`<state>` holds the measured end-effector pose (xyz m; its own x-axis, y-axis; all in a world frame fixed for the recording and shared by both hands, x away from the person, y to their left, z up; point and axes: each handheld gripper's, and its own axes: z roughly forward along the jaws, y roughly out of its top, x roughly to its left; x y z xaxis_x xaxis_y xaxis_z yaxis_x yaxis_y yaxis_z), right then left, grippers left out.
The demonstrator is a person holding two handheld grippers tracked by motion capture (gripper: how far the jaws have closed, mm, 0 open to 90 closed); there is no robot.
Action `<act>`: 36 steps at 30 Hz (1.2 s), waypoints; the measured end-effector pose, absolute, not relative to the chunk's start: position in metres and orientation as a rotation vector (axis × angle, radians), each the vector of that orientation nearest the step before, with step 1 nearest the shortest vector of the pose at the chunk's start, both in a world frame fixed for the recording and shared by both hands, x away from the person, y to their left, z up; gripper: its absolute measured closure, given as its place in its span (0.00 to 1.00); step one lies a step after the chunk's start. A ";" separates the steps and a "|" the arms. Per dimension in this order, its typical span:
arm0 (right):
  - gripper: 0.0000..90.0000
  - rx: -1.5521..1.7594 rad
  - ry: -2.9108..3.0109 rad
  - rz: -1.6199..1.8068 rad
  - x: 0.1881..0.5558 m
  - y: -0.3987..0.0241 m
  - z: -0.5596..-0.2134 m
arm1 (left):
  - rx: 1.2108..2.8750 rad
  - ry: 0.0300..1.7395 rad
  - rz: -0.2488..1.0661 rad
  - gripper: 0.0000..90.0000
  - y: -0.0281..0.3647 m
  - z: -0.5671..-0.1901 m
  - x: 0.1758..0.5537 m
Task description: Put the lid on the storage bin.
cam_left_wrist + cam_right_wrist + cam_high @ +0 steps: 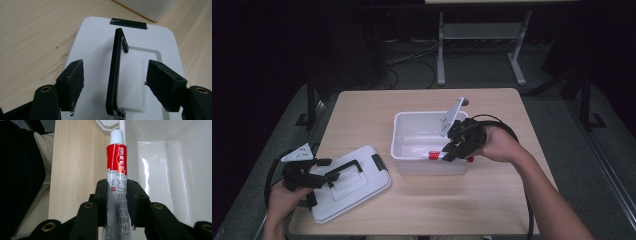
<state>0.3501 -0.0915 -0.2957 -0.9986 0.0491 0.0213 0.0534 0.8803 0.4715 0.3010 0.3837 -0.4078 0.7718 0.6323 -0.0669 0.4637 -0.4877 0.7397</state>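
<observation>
My right gripper (448, 152) is shut on a red and white tube (433, 155) with a white cap, held level over the front rim of an open white bin (427, 169). In the right gripper view the tube (116, 162) runs out between the pressed pads (102, 195) of that gripper (117, 202), its cap toward the bin's wall (175, 170). The bin's white lid (357, 192) lies flat at the front left. My left gripper (329, 172) (117, 85) stands open astride the lid's raised black handle (115, 62), pads clear of it.
A black latch (128, 23) sits on the far edge of the lid (95, 42). Bare wooden tabletop (362, 115) surrounds bin and lid. A cable (507, 130) loops behind my right hand. Metal legs of another table (441, 55) stand on the floor beyond.
</observation>
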 end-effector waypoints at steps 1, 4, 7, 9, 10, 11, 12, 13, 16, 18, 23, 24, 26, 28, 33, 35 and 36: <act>0.80 -0.083 -3.038 -0.762 0.350 -0.092 -0.296 | 2.173 0.813 0.273 0.33 0.384 -0.408 0.301; 0.80 -0.090 -3.041 -0.751 0.353 -0.091 -0.296 | 2.171 0.805 0.280 0.33 0.384 -0.407 0.301; 0.80 -0.095 -3.043 -0.751 0.356 -0.090 -0.296 | 2.174 0.804 0.284 0.33 0.384 -0.406 0.301; 0.80 -0.093 -3.046 -0.746 0.358 -0.089 -0.297 | 2.173 0.805 0.284 0.33 0.384 -0.407 0.301; 0.80 -0.096 -3.047 -0.742 0.358 -0.088 -0.297 | 2.169 0.810 0.282 0.33 0.385 -0.407 0.301; 0.80 -0.090 -3.047 -0.739 0.359 -0.087 -0.297 | 2.169 0.810 0.283 0.33 0.385 -0.407 0.301; 0.80 -0.092 -3.046 -0.736 0.359 -0.086 -0.298 | 2.170 0.809 0.282 0.33 0.385 -0.407 0.301; 0.80 -0.085 -3.051 -0.730 0.361 -0.085 -0.298 | 2.170 0.810 0.281 0.33 0.385 -0.407 0.301; 0.80 -0.081 -3.052 -0.710 0.367 -0.082 -0.300 | 2.170 0.813 0.284 0.33 0.385 -0.407 0.301; 0.80 -0.075 -3.055 -0.705 0.369 -0.081 -0.301 | 2.169 0.811 0.286 0.33 0.385 -0.407 0.301; 0.80 -0.084 -3.062 -0.703 0.376 -0.078 -0.304 | 2.171 0.810 0.282 0.33 0.385 -0.407 0.301; 0.80 -0.089 -3.057 -0.705 0.377 -0.077 -0.305 | 2.168 0.814 0.281 0.33 0.385 -0.407 0.301; 0.80 -0.087 -3.059 -0.702 0.378 -0.077 -0.306 | 2.168 0.815 0.280 0.33 0.385 -0.407 0.301; 0.80 -0.094 -3.060 -0.693 0.381 -0.077 -0.308 | 2.168 0.813 0.281 0.33 0.385 -0.407 0.301; 0.80 -0.109 -3.055 -0.690 0.386 -0.077 -0.312 | 2.171 0.808 0.285 0.33 0.386 -0.407 0.301; 0.79 -0.116 -3.051 -0.686 0.389 -0.076 -0.315 | 2.172 0.808 0.286 0.33 0.386 -0.407 0.301; 0.80 -0.121 -3.046 -0.689 0.389 -0.076 -0.317 | 2.171 0.809 0.285 0.33 0.386 -0.407 0.301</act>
